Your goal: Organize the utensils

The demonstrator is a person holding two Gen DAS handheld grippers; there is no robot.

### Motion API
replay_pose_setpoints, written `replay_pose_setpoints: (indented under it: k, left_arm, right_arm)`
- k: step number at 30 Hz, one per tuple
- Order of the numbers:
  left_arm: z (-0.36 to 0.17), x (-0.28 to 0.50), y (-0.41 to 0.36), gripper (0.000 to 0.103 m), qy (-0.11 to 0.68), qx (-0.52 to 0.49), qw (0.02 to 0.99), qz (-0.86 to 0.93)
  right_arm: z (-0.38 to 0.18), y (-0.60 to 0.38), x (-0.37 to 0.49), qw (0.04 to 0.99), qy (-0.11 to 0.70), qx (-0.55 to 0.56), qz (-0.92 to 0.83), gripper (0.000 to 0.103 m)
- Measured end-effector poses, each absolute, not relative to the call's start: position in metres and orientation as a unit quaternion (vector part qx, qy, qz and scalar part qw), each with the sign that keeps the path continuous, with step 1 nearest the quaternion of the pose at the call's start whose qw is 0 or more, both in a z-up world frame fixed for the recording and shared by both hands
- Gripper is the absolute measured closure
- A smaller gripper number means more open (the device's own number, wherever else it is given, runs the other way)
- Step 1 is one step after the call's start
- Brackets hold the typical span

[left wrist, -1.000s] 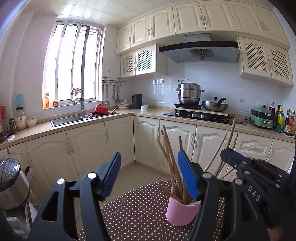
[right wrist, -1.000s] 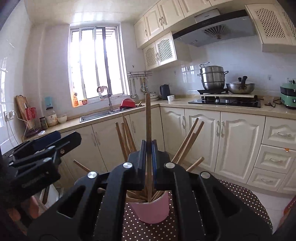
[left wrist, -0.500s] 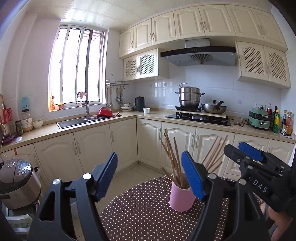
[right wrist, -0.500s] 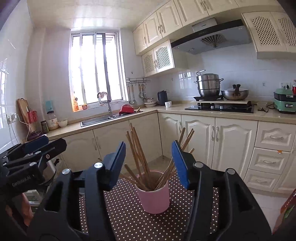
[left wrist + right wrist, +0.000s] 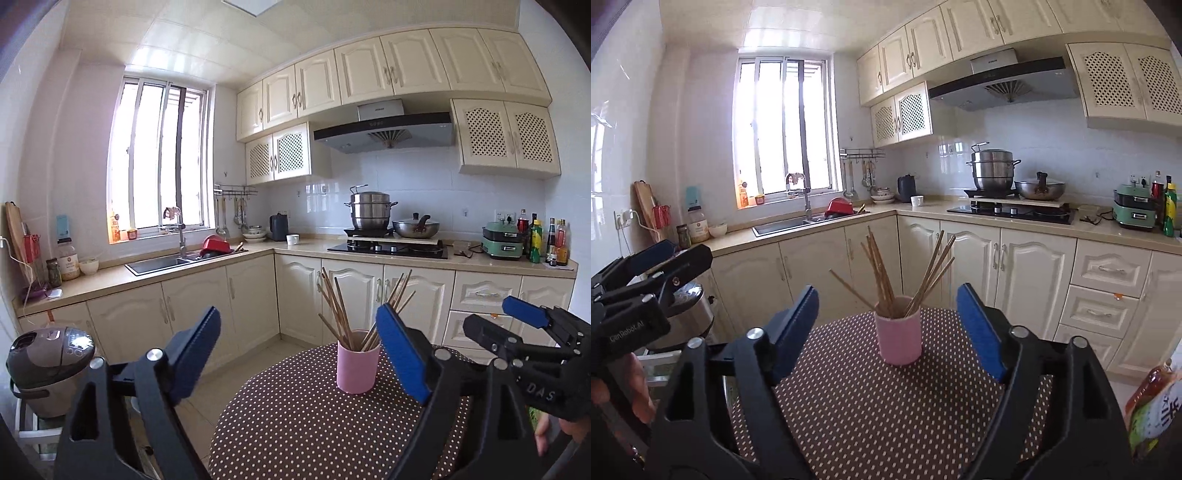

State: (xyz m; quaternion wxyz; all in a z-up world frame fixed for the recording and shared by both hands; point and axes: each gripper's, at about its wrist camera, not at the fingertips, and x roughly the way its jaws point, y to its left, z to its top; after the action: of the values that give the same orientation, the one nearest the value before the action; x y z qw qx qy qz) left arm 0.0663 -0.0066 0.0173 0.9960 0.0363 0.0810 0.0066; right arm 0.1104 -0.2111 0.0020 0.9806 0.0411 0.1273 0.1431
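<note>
A pale pink cup [image 5: 898, 334] at frame centre holds light brown wooden chopsticks [image 5: 882, 273]. It stands on a tablecloth [image 5: 871, 406] of dark brown with small white dots, across the lower middle. The 2 grippers, left gripper [image 5: 297, 354] and right gripper [image 5: 888, 325], are black with blue pads. Behind, the cabinets [image 5: 192, 306] are cream, the countertop [image 5: 110, 277] beige. By the sink sits a red bowl [image 5: 215, 243]. At the far right stands a mint-green cooker [image 5: 503, 240].

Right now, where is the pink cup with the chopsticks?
The pink cup stands upright on the dotted tablecloth, centred in the right wrist view and right of centre in the left wrist view, ahead of both open grippers and untouched.
</note>
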Motion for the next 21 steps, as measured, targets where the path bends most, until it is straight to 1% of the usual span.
replay_pose_setpoints:
  k: [3,5,7,12,21]
  left_arm:
    - [0.018,0.041,-0.008,0.015,0.080,0.041,0.996,0.011]
    - [0.019,0.024,-0.009,0.015,0.076,0.044,0.996,0.013]
    - [0.020,0.011,-0.009,0.015,0.074,0.047,0.996,0.016]
    - [0.021,-0.017,-0.002,0.015,0.078,0.028,0.997,0.003]
    - [0.030,-0.041,0.009,0.014,0.073,0.009,0.997,-0.007]
  right_arm:
    - [0.005,-0.211,0.081,0.984,0.119,0.036,0.131,0.016]
    - [0.007,-0.211,0.062,0.985,0.109,0.034,0.129,0.015]
    - [0.008,-0.209,0.047,0.985,0.103,0.030,0.132,0.011]
    - [0.012,-0.204,0.016,0.986,0.090,0.025,0.135,0.009]
    - [0.025,-0.193,-0.013,0.991,0.055,0.004,0.122,0.006]
